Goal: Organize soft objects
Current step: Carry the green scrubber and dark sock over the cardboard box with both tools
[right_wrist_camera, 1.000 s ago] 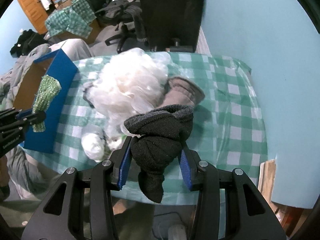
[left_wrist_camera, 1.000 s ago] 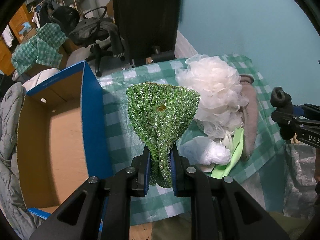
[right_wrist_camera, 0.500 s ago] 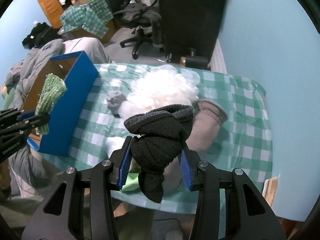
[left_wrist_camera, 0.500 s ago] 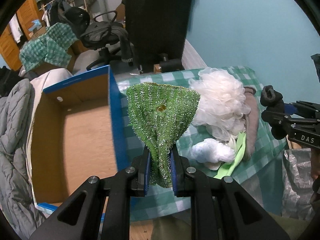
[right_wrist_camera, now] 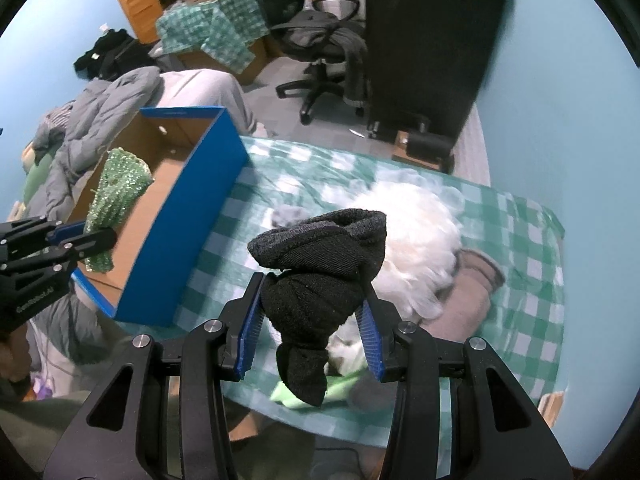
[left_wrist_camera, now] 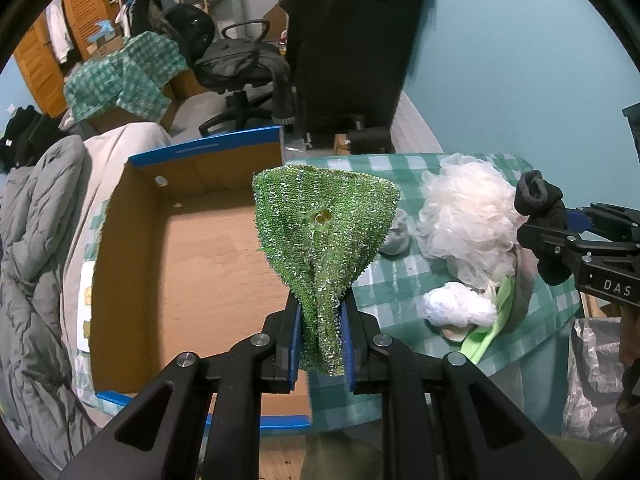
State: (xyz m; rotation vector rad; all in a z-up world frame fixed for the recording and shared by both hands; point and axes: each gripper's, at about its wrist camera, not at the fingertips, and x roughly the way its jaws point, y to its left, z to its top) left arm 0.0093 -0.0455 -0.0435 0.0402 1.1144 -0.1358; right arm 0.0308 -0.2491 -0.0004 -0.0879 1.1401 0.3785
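My left gripper is shut on a sparkly green scrub cloth and holds it up over the right edge of an open cardboard box with blue outer walls. My right gripper is shut on a rolled black sock above the checked table. In the right wrist view the left gripper with the green cloth hangs over the box. A white mesh pouf, a white bundle, a light green strip and a taupe sock lie on the table.
The table has a green-and-white checked cloth against a teal wall. A grey quilted jacket lies left of the box. An office chair and a dark cabinet stand behind. A small grey bundle sits beside the pouf.
Both grippers have swung left with their loads. The green cloth has moved from over the table to over the box's right edge; the black sock has moved closer to the box.
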